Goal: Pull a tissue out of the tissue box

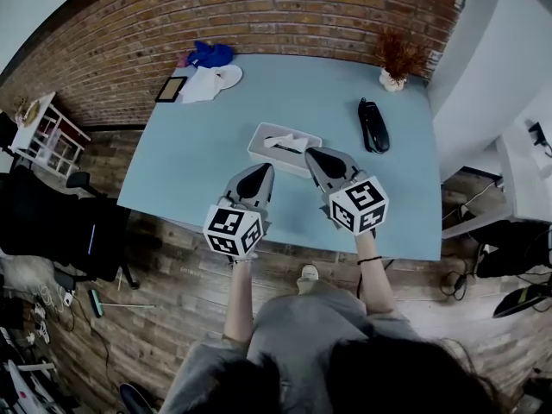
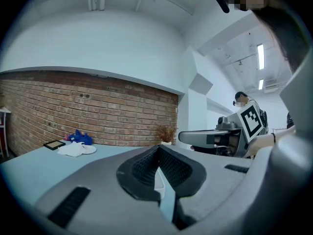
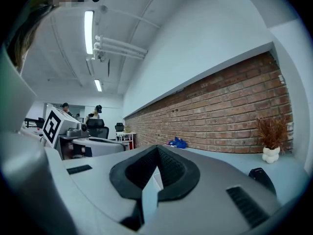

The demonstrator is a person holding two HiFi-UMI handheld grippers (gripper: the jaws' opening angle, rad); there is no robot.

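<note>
From the head view, the white tissue box (image 1: pixel 259 141) stands near the middle of the blue worktop (image 1: pixel 198 162), a little toward its near edge. It is an open tray-like container with a white tissue (image 1: pixel 285 141) rising out of its top. The left gripper (image 1: pixel 264 172) points at the box's near side, tip just short of it. The right gripper (image 1: pixel 311 153) has its tip over the box's near right corner (contact cannot be told from here). Both come to a closed point.

A black handset-shaped object (image 1: pixel 373 125) lies toward the right edge. A dried plant (image 1: pixel 398 52) in a small white vase (image 1: pixel 391 81) stands at the far right corner. At the far left corner lie a blue cloth (image 1: pixel 210 54), a white cloth (image 1: pixel 203 84) and a dark flat frame (image 1: pixel 171 88).

In the left gripper view, the ribbed pads (image 2: pixel 171 168) meet at their tips and hold nothing. Only a narrow slit below them shows a sliver of white and of worktop. The right gripper sits level to the right, and the cloths lie by the brick wall (image 2: pixel 98 111).

In the right gripper view, its pads (image 3: pixel 168 168) likewise meet at the tip with nothing between them. The vase and plant stand at the right, with the black object just before them.
</note>
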